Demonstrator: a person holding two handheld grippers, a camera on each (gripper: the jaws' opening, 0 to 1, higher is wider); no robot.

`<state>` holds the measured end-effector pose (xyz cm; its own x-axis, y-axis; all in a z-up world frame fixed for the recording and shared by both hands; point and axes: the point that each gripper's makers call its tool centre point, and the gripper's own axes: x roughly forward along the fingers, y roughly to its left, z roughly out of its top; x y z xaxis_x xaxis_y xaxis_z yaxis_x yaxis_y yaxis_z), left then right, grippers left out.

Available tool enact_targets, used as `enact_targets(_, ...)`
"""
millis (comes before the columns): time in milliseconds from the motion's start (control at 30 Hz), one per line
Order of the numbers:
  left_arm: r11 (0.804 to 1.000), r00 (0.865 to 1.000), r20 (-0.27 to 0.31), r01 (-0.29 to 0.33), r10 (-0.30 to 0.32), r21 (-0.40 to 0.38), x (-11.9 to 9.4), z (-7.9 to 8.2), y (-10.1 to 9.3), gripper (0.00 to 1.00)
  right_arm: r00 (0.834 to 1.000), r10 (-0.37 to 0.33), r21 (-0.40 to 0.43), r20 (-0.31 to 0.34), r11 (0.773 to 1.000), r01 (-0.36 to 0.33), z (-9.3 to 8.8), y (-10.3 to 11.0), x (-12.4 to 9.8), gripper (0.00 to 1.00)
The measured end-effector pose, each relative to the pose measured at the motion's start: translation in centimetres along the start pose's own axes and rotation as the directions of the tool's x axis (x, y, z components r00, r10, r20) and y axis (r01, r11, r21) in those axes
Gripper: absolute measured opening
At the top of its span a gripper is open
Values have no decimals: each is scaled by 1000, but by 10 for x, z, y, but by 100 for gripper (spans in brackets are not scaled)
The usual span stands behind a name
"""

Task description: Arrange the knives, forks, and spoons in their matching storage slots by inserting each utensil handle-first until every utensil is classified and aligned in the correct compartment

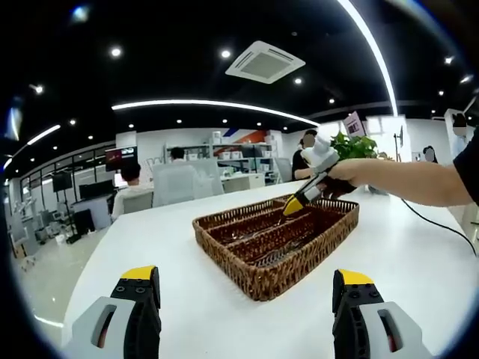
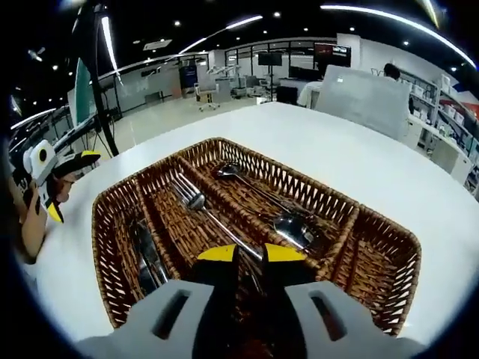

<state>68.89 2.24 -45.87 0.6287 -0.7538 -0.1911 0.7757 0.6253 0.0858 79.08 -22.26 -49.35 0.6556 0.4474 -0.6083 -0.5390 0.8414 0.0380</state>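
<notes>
My R gripper [image 2: 242, 254] sits jaws nearly closed over the wicker tray [image 2: 112, 247], prob. pinching a fork [image 2: 196, 200] handle in the mid slot, can't confirm; spoons [image 2: 288, 224] alongside, knives [image 2: 146, 254] in the outer slot; L gripper [image 1: 243, 288] open, idle; next: push handle home, release.

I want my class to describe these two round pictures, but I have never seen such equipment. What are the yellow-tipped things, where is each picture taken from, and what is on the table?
There is no robot here: a person holds a hand-held gripper in each hand, and a camera rides on each.

In the left gripper view, the left hand-held gripper is open and hovers over the white table. Across the table, the right hand-held gripper reaches into a wicker tray.

The right gripper view looks down along that tool's nearly closed jaws. The tray's compartments hold forks, spoons and knives. Whether the jaws hold a utensil is unclear.
</notes>
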Motion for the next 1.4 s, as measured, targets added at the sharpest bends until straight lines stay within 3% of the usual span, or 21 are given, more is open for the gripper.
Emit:
enact_targets(67, 1000, 1000, 0, 1, -1, -3, 0, 0, 0, 100, 1000, 6, -6, -2, 1000, -6, -4, 2, -3, 15)
enact_targets(167, 1000, 1000, 0, 2, -2, -3, 0, 0, 0, 100, 1000, 15, 1, -6, 1000, -15, -8, 3, -4, 0)
enact_targets(333, 1000, 1000, -6, 1, -1, -4, 1, -2, -1, 100, 996, 73, 34, -52, 997, -71, -13, 13, -6, 0)
enact_targets(500, 1000, 1000, -4, 0, 0, -4, 0, -2, -2, 100, 994, 80, 7, -76, 997, -80, -17, 13, -7, 0)
enact_targets(667, 1000, 1000, -5, 1, -1, -3, 1, -3, -4, 100, 993, 96, 11, -67, 995, -95, -16, 15, -6, 6)
enact_targets(767, 1000, 1000, -7, 2, -2, -4, 2, -4, -5, 100, 994, 97, -6, -47, 995, -97, -15, 17, -8, 19)
enact_targets(833, 1000, 1000, -8, 2, -2, -7, 2, -4, -5, 100, 994, 111, -14, 16, 994, -111, -4, 21, -11, 40)
enact_targets(967, 1000, 1000, -8, -8, 7, -18, 2, -4, -4, 100, 985, 146, 10, 96, 989, -148, 9, 27, -22, 60)
enact_targets(1067, 1000, 1000, -7, -6, 6, -21, 3, -5, -5, 100, 983, 117, -23, 140, 993, -115, 15, 24, -26, 93)
enact_targets(1100, 1000, 1000, -8, -6, 6, -20, 4, -5, -5, 100, 983, 102, -39, 155, 995, -97, 17, 22, -27, 98)
enact_targets(1400, 999, 1000, 27, -14, 15, -42, 3, 0, -2, 100, 975, -48, -100, 218, 992, 71, 15, 7, -63, 99)
